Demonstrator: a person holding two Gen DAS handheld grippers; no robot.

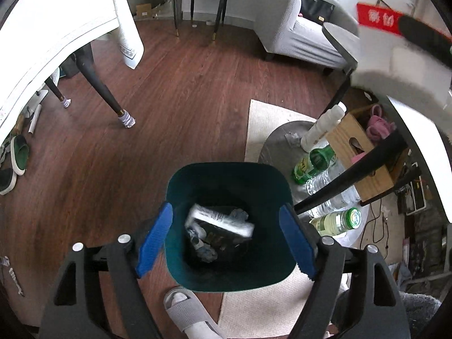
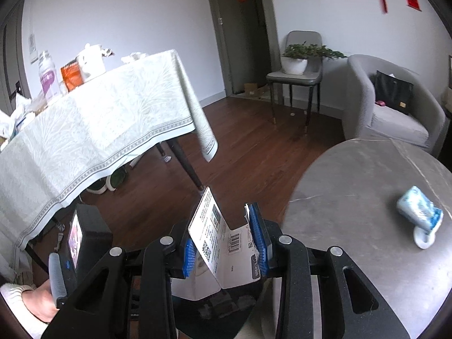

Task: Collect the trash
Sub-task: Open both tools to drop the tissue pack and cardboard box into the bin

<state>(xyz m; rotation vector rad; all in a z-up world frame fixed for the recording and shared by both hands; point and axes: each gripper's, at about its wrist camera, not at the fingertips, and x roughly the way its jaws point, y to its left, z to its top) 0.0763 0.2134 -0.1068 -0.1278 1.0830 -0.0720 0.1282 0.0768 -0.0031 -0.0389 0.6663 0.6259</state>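
Note:
A dark green bin (image 1: 226, 166) stands on the floor right under my left gripper (image 1: 226, 209), whose blue pads are spread wide on either side of its mouth with nothing pressed between them. Inside the bin lie a blurred white box (image 1: 223, 221) and crumpled wrappers (image 1: 207, 250). My right gripper (image 2: 223, 234) is shut on a flattened white carton (image 2: 214, 226) with barcodes, held at the edge of the round grey table (image 2: 353, 197). On that table lies a blue-and-white crumpled packet (image 2: 421, 212). The back of the left gripper (image 2: 82, 237) and the hand (image 2: 36, 302) holding it show at lower left.
Bottles (image 1: 313, 163) and a wooden box (image 1: 358, 152) crowd the low shelf right of the bin. A slippered foot (image 1: 186, 310) stands just before the bin on a pale rug (image 1: 268, 121). A cloth-covered dining table (image 2: 99, 118), a chair with a plant (image 2: 296, 76) and a grey armchair (image 2: 395, 107) ring the wooden floor.

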